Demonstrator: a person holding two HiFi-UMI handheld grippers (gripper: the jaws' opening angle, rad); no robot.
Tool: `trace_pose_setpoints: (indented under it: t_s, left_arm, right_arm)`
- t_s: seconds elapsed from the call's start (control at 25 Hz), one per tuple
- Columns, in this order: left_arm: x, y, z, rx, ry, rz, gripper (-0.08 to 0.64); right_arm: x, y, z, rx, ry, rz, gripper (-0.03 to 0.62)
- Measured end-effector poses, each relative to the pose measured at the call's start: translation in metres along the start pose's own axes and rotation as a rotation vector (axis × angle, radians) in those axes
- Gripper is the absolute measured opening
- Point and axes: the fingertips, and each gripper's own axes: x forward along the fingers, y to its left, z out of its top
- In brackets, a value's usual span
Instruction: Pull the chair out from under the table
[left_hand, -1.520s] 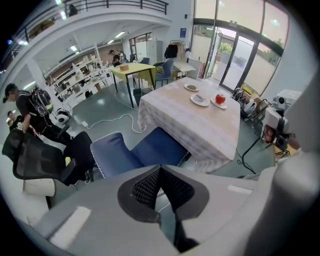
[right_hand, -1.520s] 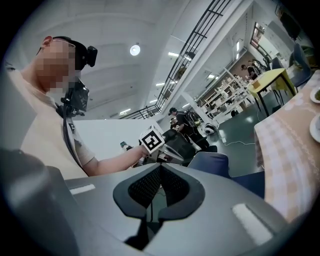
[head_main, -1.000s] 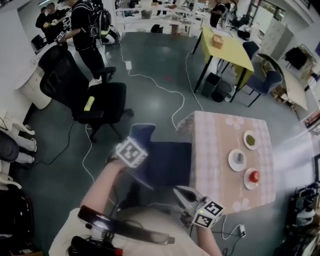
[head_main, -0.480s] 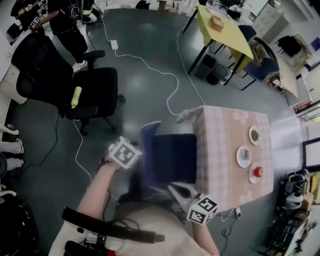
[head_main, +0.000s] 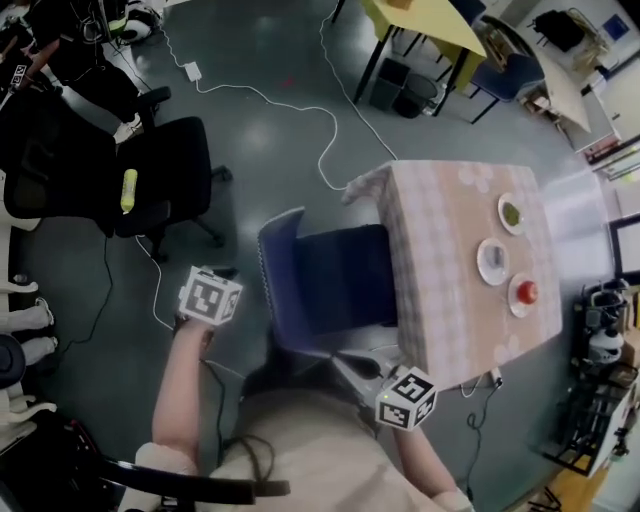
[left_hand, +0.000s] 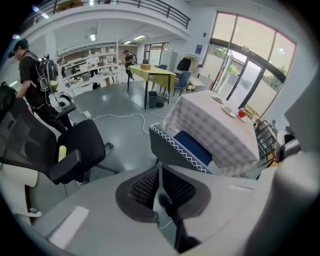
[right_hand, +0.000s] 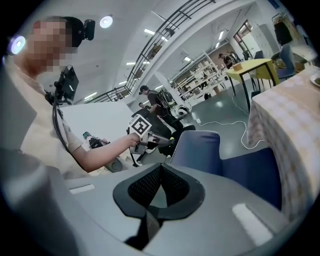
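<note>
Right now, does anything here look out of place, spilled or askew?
Nothing is spilled or damaged. Two oddities: a yellow-green cylindrical object lies on the black office chair's seat, and a white cable snakes across the grey floor toward the table with the pink checked cloth, near the blue padded chair.

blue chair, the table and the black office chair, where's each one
blue chair (head_main: 340, 285): head view, on its seat
table (head_main: 440, 260): head view, bare tablecloth
black office chair (head_main: 168, 172): head view, on its seat
</note>
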Motion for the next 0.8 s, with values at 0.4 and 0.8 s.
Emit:
trace_pose_setpoints:
  t_s: [0.4,0.8]
  left_arm:
    - [0.018,-0.02,-0.063,-0.217,0.067,0.083,0.0]
    - [0.051,0.075,-0.125,-0.186,0.146,0.146,0.0]
  right_arm:
    - [-0.037,-0.024,-0.036,0.026,0.029,0.105,0.014]
    - [0.04,-0.013,-0.006,0.006,0.064,0.035,0.014]
